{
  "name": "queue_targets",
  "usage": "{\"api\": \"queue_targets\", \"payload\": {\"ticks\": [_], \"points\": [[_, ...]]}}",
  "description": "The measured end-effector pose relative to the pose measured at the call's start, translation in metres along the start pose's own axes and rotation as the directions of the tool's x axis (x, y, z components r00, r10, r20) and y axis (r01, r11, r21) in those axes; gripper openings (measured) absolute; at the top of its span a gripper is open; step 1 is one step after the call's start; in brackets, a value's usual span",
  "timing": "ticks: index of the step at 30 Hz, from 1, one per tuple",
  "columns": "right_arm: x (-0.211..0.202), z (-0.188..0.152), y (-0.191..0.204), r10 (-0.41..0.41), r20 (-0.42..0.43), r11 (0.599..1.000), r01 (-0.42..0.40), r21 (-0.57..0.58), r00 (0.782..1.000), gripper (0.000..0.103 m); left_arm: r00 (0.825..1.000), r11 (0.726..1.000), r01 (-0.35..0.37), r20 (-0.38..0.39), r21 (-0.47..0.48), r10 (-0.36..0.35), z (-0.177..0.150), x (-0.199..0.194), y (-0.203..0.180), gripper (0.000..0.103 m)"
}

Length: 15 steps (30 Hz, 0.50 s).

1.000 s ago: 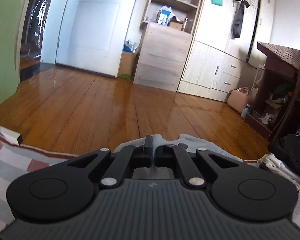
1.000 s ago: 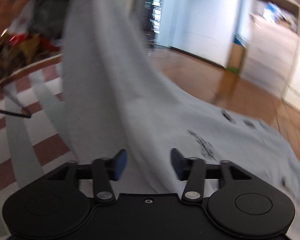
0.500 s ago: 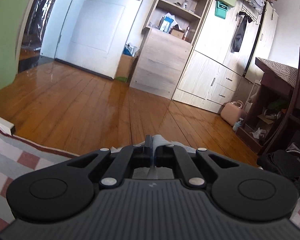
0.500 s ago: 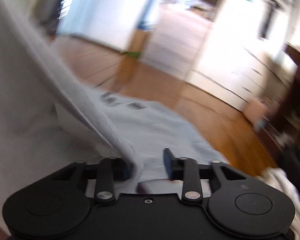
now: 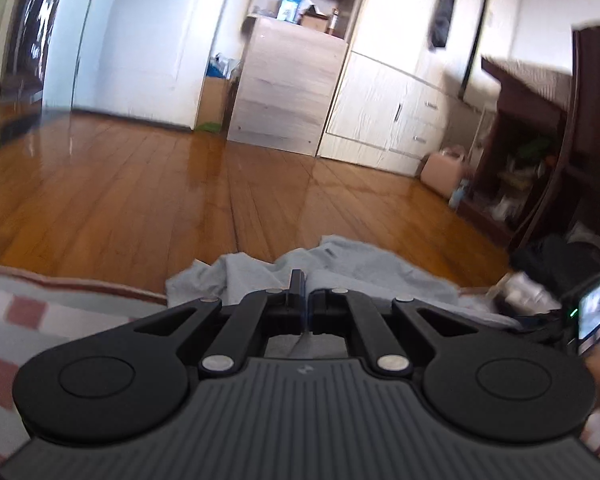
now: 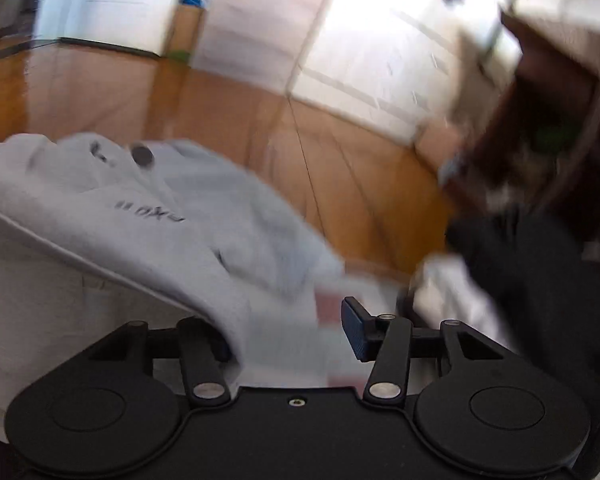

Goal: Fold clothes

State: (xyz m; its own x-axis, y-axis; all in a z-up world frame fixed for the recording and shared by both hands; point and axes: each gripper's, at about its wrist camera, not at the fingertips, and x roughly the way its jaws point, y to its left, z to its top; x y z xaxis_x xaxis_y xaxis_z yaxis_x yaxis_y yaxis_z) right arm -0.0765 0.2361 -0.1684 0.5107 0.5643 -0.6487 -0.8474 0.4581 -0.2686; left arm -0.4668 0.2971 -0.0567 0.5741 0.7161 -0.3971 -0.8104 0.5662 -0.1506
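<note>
In the left wrist view, the left gripper (image 5: 303,300) fills the lower half of the frame, its two fingers pressed together on a thin fold of the light grey garment (image 5: 340,264). The garment lies bunched just beyond the fingertips, in the lower centre of the frame, on a striped red, white and grey cover (image 5: 40,312) that shows at lower left. Beyond it the wooden floor (image 5: 140,192) runs up to a pale cabinet (image 5: 288,88) at upper centre and a white door (image 5: 148,52) at upper left. A dark wooden shelf unit (image 5: 540,140) stands at the right edge, with a pink bag (image 5: 444,172) on the floor beside it.

The right wrist view is blurred. The right gripper (image 6: 288,340) sits at the bottom of the frame with its fingers spread wide; the right finger's blue pad (image 6: 354,332) is bare, while the left finger is hidden under a fold of the garment (image 6: 160,220), so the cloth drapes over it rather than being pinched. The garment covers the left half of the frame and bears dark printed lettering (image 6: 152,210) near centre left. A dark heap of clothing (image 6: 540,280) lies at the right, with a white piece (image 6: 460,296) beside it.
</note>
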Motion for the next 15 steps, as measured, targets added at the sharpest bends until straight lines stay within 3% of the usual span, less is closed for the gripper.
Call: {"api": "queue_targets", "payload": {"ticks": [3,6,9,12,15], "points": [[0.01,-0.019,-0.011,0.155,-0.113,0.977,-0.136,0.162,0.981,0.056,0.999,0.996,-0.046,-0.005,0.079,0.047,-0.006,0.009,-0.004,0.001],[0.02,-0.039,-0.021,0.32,-0.196,0.911,-0.245,0.332,0.927,0.055,0.999,0.996,-0.045,-0.016,0.083,0.047,-0.007,0.011,-0.004,0.001],[0.014,-0.036,-0.046,0.435,-0.062,0.794,-0.35,0.498,0.898,0.057,0.999,0.996,-0.052,-0.005,0.07,0.052,-0.003,0.007,-0.002,0.001],[0.011,-0.032,-0.056,0.499,0.005,0.69,-0.401,0.602,0.867,0.057,0.998,0.997,-0.056,0.0,0.046,0.056,0.001,0.008,0.001,0.001],[-0.006,-0.031,-0.051,0.509,-0.003,0.676,-0.397,0.621,0.861,0.057,0.997,0.996,-0.078,0.004,0.043,0.078,0.004,0.014,0.008,0.001]]}}
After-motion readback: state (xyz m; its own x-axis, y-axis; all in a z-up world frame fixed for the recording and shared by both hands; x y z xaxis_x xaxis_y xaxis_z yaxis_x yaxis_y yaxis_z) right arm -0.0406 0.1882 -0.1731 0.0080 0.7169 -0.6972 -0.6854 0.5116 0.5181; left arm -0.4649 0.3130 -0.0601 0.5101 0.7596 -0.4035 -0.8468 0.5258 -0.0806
